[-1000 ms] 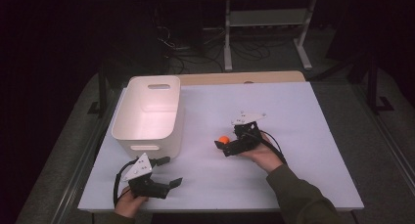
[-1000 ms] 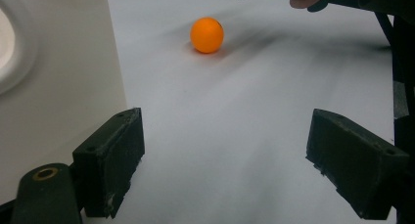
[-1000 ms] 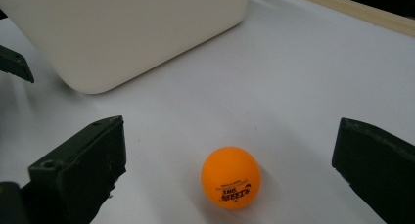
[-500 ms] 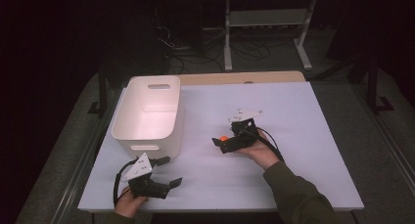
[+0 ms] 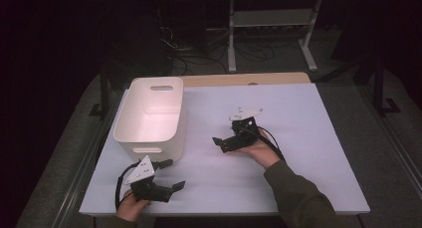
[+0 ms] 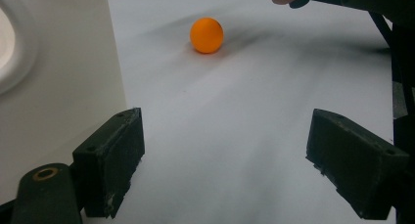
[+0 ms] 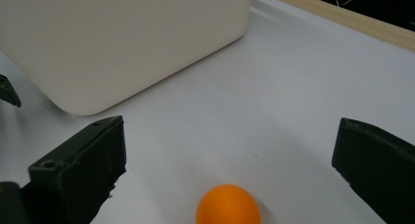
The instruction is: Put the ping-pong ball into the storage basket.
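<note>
right gripper [image 5: 221, 142]: fingers [image 7: 78, 175] gaping wide, empty | orange ball [image 7: 228, 205] sitting on worktop [image 5: 298, 118] mid-area, between them, beside white bin [image 5: 149, 113] | left gripper [image 5: 174, 175]: open, idling by near edge, farther off

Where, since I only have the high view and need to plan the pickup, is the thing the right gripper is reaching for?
Observer: An orange ball lies on the table between the right gripper's open jaws. Neither jaw touches it.
Operator: Is it up against the bin?
Observer: No. In the right gripper view, bare table separates the ball from the white bin's wall.
Operator: Can the left gripper's camera see it?
Observer: Yes. It sits well ahead of the left gripper's open jaws, which have nothing between them.
</note>
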A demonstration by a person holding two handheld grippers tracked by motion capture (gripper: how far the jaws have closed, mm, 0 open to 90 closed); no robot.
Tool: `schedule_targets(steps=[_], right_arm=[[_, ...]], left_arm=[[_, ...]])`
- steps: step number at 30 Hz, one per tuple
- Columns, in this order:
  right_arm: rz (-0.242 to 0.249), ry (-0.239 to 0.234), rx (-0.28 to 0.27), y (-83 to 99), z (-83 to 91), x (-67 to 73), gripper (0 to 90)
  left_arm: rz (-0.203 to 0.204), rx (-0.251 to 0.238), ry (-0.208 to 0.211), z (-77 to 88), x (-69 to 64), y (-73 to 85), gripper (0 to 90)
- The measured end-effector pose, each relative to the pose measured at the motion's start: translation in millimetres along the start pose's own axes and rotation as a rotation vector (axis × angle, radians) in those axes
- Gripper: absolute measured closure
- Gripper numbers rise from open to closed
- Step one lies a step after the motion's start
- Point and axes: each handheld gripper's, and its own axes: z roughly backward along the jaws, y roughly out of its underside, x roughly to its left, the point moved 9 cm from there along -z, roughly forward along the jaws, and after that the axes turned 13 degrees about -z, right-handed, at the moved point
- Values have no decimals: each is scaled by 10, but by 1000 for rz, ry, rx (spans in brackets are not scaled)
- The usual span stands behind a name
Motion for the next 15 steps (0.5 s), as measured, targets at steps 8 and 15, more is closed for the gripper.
schedule_targets(steps=[8, 15], right_arm=[[-9, -6, -13, -41, -19, -10, 0], [-6, -1, -10, -35, -20, -23, 0]], left_arm=[[-1, 6, 1, -1, 0, 3, 141], [-4, 9, 2, -5, -3, 4, 141]])
